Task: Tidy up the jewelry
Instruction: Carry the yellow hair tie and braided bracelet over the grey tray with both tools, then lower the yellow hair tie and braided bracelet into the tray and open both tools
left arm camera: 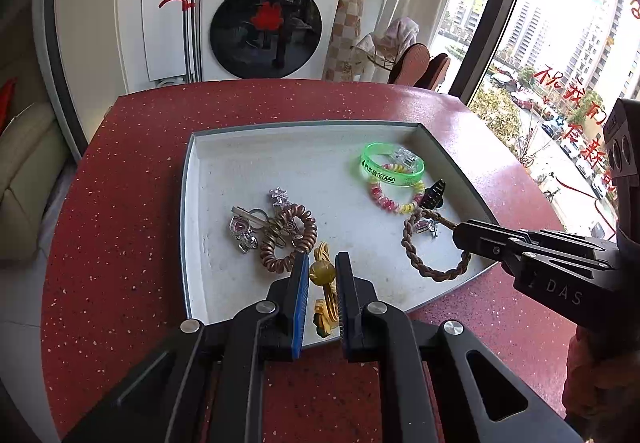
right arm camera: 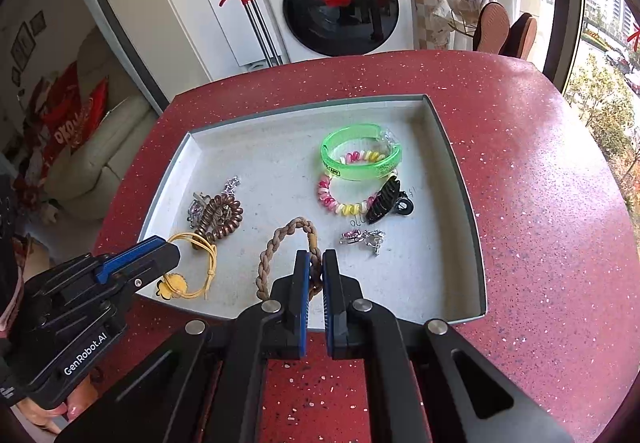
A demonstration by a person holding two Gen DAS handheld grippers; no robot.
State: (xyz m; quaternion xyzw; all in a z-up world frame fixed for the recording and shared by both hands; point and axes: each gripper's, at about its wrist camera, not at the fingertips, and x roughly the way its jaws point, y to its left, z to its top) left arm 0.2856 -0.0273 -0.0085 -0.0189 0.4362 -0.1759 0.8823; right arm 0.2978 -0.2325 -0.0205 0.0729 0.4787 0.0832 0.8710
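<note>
I hold my left claw point(left arm camera: 322, 271) pinched on the yellow hair tie point(left arm camera: 323, 272), its amber bead between the blue pads, at the near edge of the grey tray point(left arm camera: 280, 135). My right claw point(right arm camera: 316, 267) is pressed on the brown braided band point(right arm camera: 280, 243), which lies in the tray near its front. The tray stands on the red bench point(left arm camera: 120, 203). Further inside I see a green bangle point(left arm camera: 394, 166) resting on a pink and yellow coil tie point(left arm camera: 396, 199), a black clip point(right arm camera: 386, 199) just beside them, and a brown coil tie point(left arm camera: 290, 239) at the left
</note>
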